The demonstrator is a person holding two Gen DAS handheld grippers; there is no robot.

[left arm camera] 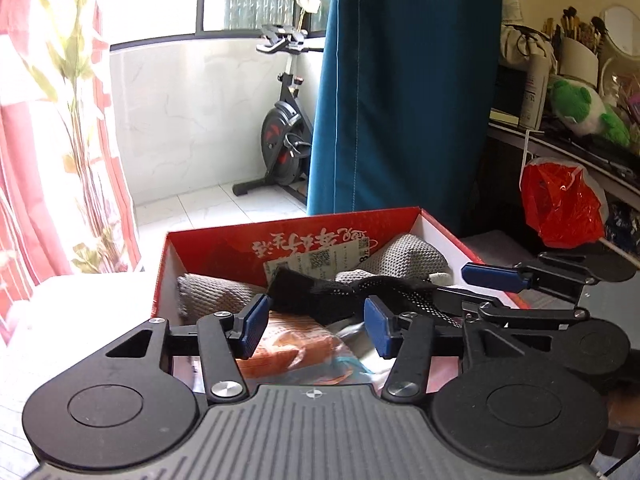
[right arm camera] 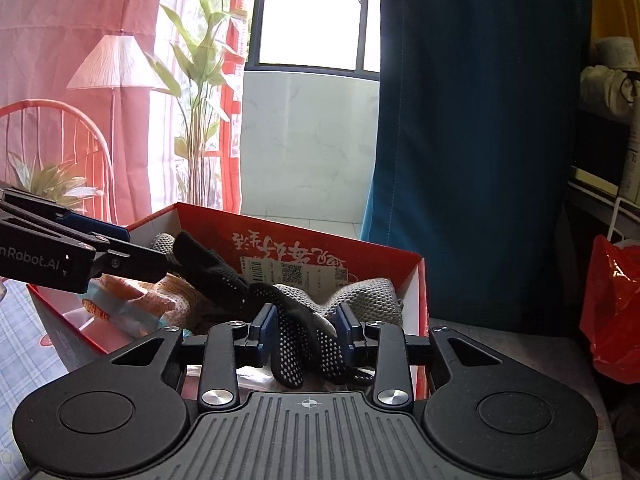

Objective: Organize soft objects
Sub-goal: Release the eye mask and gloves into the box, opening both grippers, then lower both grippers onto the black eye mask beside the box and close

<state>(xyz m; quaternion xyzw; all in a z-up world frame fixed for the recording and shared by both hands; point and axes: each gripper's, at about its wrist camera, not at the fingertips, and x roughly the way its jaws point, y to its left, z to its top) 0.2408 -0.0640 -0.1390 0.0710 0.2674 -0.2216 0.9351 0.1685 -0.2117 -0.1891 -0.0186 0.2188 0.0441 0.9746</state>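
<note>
Gloves are the matter here: a black dotted glove (right arm camera: 304, 332) lies draped over the near edge of the red box (right arm camera: 384, 256), its long axis running from the far left of the box toward the right wrist camera, fingers hanging down at the near rim. The right gripper (right arm camera: 307, 330) has its 2 blue pads on either side of that glove's finger end and looks clenched on it, though the fabric hides how firm the contact is. The left gripper (left arm camera: 316, 326) hangs over the box's left part with its jaws spread wide and nothing between them; in the right view one finger of it reaches to just beside the glove's cuff end. So the glove lies stretched between the 2 tools, with the right one plainly nearer and already on it. Beneath and behind the glove sit grey knit gloves (left arm camera: 404, 258), an orange knit piece (left arm camera: 292, 346) in clear wrapping, and a paper tag (left arm camera: 320, 258) against the far wall. Any coming move likely turns on whether the hanging end goes inward, along that axis, into the box. Outside stands a blue curtain (left arm camera: 404, 88), and a red plastic bag (left arm camera: 560, 204) hangs on the right.
</note>
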